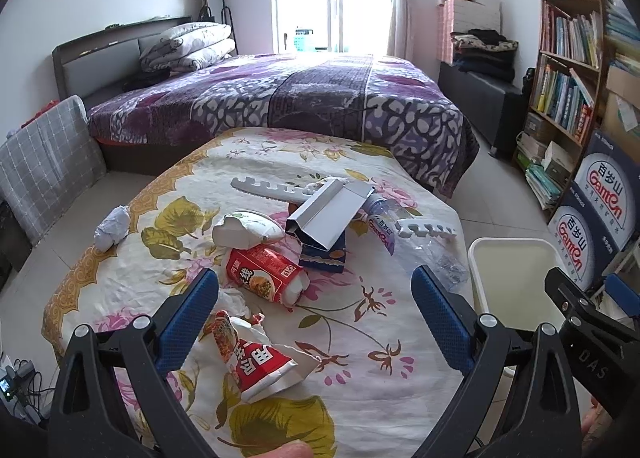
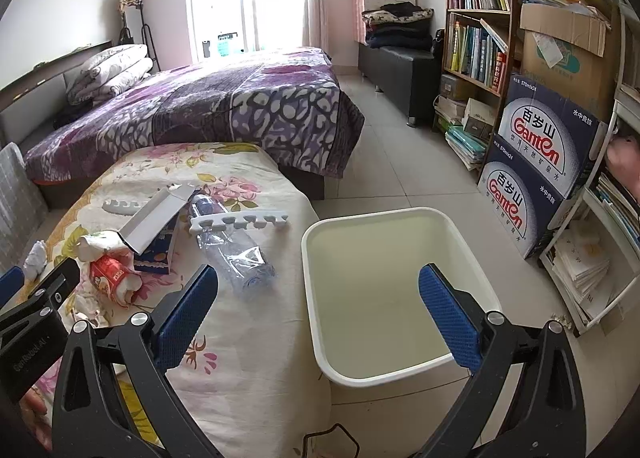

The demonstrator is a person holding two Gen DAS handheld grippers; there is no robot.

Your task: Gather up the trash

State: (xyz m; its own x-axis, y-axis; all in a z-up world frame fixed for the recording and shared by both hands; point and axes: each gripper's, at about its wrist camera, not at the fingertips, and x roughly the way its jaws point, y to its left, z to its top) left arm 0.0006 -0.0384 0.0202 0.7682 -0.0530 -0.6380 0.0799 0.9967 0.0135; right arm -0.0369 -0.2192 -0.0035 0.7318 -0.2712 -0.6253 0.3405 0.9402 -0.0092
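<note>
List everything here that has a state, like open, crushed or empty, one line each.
left gripper: open, holding nothing
right gripper: open, holding nothing
white bin: empty
clear water bottle: lying on its side, crushed
red noodle cup: tipped over, crumpled
torn red wrapper: ripped open
silver-lined carton: flaps open, resting on blue box
white paper ball: crumpled

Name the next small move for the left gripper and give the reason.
Probably lower the open left gripper onto the torn red noodle cup lying right between its fingers and close. It is the nearest piece of trash on the floral cloth, nothing is held yet, and the white bin beside the table looks empty, with the right gripper open over it.
</note>
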